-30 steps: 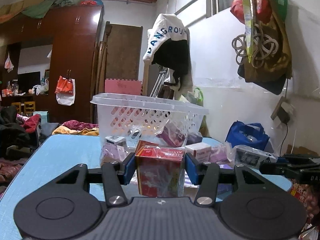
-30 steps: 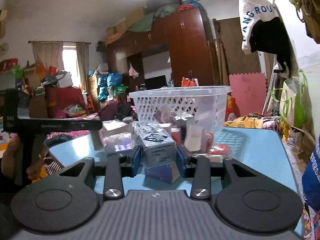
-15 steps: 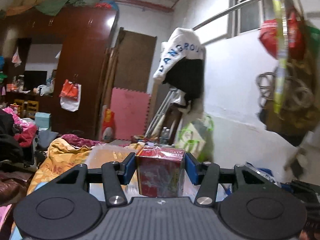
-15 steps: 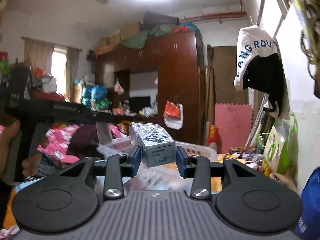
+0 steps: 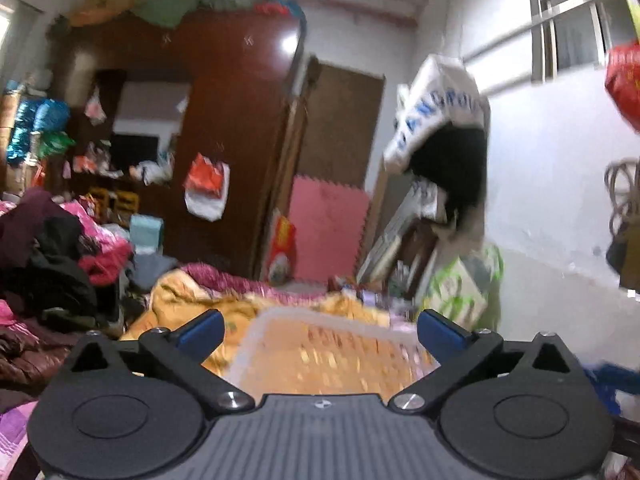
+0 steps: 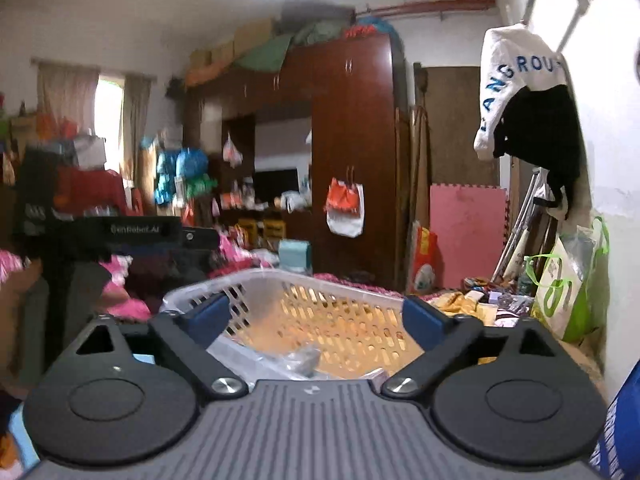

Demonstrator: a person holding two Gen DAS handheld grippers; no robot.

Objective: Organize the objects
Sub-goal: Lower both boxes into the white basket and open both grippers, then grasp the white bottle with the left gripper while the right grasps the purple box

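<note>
Basket: white slotted plastic, low centre of the right wrist view, just ahead of and below the right gripper; in the left wrist view it sits blurred at lower centre, between the blue finger pads.
Basket contents: crinkled clear wrapping shows against the near wall in the right view; I cannot tell which items lie under it, as the gripper body hides the floor of the basket.
Left gripper: fingers spreading wide, nothing between them, only the basket rim seen past the gap.
Right gripper: fingers likewise spreading apart and bare, poised over the near rim of the basket.
Other gripper in view: the left one appears at mid left of the right view as a dark bar, level with the basket top and apart from it.
Step in hand: release over the basket, judged from both pairs of fingers parting empty directly above its opening.
Progress: cannot be judged well; the tabletop and any loose items left on it are out of both views.
Next move calls for: drawing both grippers back and tilting them down so the tabletop comes into view, then picking the next loose item and lining the open fingers up on either side of it.
Care needed: clear the basket rim on the way back so it is not dragged or tipped.
</note>
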